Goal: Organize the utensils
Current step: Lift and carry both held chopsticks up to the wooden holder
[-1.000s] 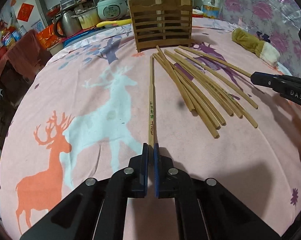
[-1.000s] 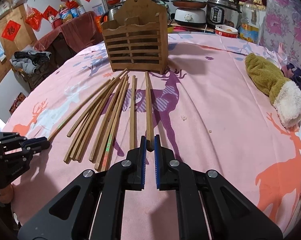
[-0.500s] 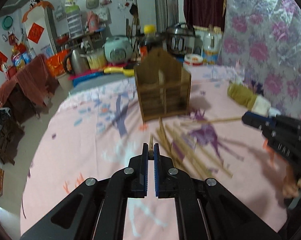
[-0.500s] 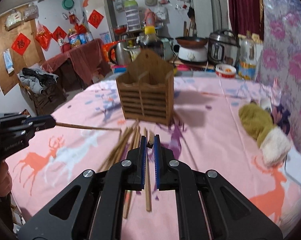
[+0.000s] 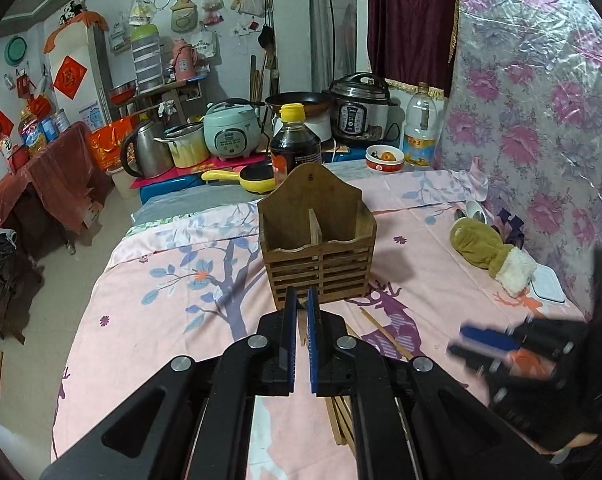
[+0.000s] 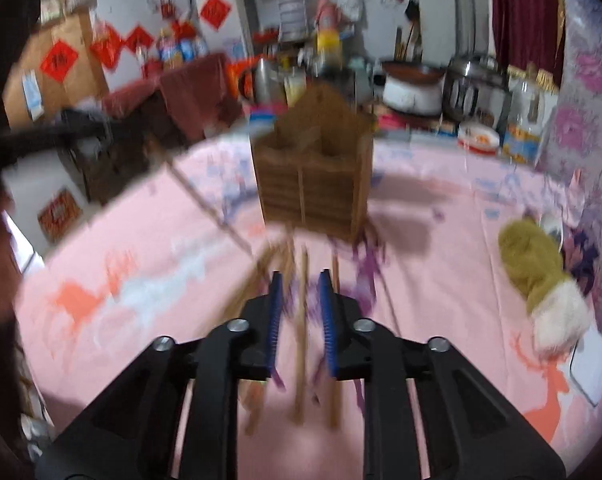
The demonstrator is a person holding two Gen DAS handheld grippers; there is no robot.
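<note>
A wooden slatted utensil holder (image 5: 317, 248) with two compartments stands on the pink deer-print cloth; it also shows in the right wrist view (image 6: 313, 188). My left gripper (image 5: 299, 304) is shut on a chopstick (image 6: 209, 208), raised above the table in front of the holder. In the right wrist view that chopstick slants from the left gripper (image 6: 61, 132) down to the right. My right gripper (image 6: 299, 284) has its jaws open and holds nothing, above several loose chopsticks (image 6: 301, 340) on the cloth. It shows blurred in the left wrist view (image 5: 481, 340).
A green and white mitten (image 5: 489, 252) lies on the right of the table, also in the right wrist view (image 6: 541, 272). A soy sauce bottle (image 5: 295, 144), yellow pan, cookers and kettle stand behind the holder. A flowered covering rises on the right.
My left gripper has lifted its chopstick off the cloth and moved closer to the holder. My right gripper has risen, let go of its chopstick and opened.
</note>
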